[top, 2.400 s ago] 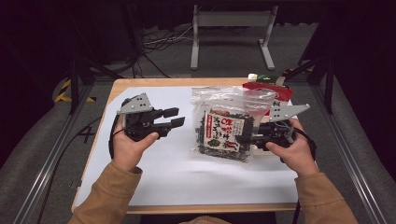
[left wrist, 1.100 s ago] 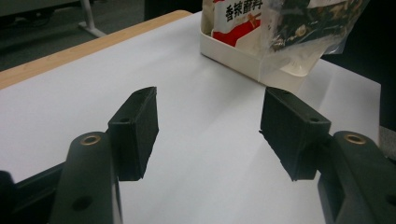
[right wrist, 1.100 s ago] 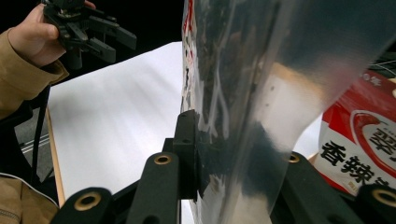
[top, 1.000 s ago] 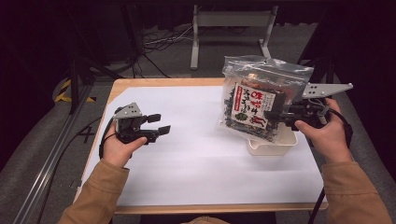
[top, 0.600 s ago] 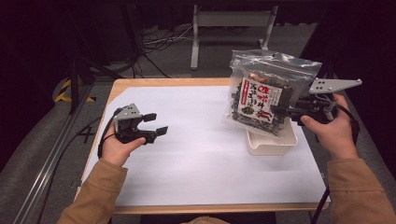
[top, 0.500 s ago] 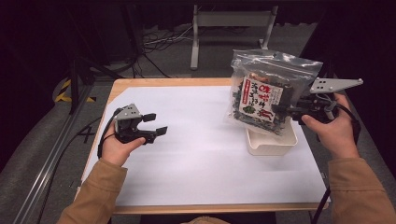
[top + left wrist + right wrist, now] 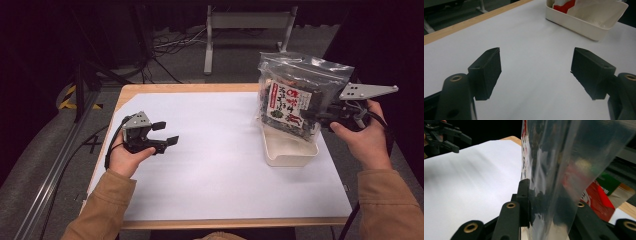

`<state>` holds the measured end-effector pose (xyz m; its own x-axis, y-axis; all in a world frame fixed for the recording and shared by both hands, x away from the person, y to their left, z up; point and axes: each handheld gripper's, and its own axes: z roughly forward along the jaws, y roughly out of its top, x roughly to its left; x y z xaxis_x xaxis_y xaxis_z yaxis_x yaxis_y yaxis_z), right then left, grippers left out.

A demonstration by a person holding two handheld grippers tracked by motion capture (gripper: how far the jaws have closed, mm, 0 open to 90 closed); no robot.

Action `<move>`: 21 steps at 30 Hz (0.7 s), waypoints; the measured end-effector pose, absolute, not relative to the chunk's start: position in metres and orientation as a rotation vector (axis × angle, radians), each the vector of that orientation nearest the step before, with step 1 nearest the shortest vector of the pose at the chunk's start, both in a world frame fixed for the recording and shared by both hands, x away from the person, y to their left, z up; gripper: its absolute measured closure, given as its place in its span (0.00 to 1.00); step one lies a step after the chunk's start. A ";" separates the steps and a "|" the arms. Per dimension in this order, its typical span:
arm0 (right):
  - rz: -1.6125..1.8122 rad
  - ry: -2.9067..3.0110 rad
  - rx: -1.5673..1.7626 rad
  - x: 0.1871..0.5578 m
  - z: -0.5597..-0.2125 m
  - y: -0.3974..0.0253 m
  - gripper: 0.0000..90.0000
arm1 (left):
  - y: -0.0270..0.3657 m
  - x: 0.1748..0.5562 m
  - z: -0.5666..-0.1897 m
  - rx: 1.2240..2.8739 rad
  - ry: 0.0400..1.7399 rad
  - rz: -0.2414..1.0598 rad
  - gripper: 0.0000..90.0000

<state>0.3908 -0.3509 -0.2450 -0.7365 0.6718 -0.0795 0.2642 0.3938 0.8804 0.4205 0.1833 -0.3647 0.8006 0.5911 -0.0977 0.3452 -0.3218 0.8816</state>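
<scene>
Bag: we note a clear, glossy plastic bag (image 7: 300, 95), crinkled, holding dark flaky contents behind a white, black and red printed label; in the right gripper view the film (image 7: 564, 170) reads as smooth and reflective.
Bag position: held upright off the tabletop, just left of the right hand-held gripper, its lower edge over the tray.
Right hand-held gripper: we see the right hand-held gripper (image 7: 312, 116) clamped on the bag's right side; in its own view the two black jaws pinch the film with no gap between them.
Tray: a cream, rectangular plastic tray (image 7: 292, 156) with rounded corners and a matte wall, below and left of the right hand-held gripper; from the left hand-held gripper's camera it lies ahead and to the right (image 7: 584, 23), with something red and white inside.
Left hand-held gripper: the left hand-held gripper (image 7: 165, 134) has its jaws spread wide, holding nothing; flat matte black pads (image 7: 487, 70) hang over bare sheet.
Tabletop: a smooth white sheet (image 7: 220, 165) over a pale wooden tabletop (image 7: 200, 88); wood shows as a border.
Spacing: the two hand-held grippers are well apart.
</scene>
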 end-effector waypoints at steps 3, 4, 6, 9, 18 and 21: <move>1.280 2.225 0.822 0.392 -0.248 -0.354 0.80 | 0.183 0.420 -0.365 1.941 0.706 0.293 0.27; 1.273 2.225 0.825 0.392 -0.249 -0.355 0.80 | 0.183 0.421 -0.365 1.941 0.706 0.292 0.27; 1.263 2.221 0.836 0.393 -0.251 -0.356 0.80 | 0.183 0.421 -0.365 1.944 0.707 0.293 0.27; 1.252 2.217 0.848 0.394 -0.254 -0.359 0.80 | 0.184 0.421 -0.365 1.949 0.702 0.297 0.27; 1.219 2.203 0.886 0.399 -0.265 -0.367 0.80 | 0.183 0.422 -0.366 1.953 0.702 0.286 0.27; 1.222 2.197 0.907 0.400 -0.268 -0.370 0.80 | 0.183 0.422 -0.367 1.950 0.705 0.280 0.27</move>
<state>0.4000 -0.3695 -0.2682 -0.6740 0.7346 -0.0782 0.3213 0.3867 0.8644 0.4222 0.1829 -0.3666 0.8032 0.5864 -0.1051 0.3541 -0.3280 0.8758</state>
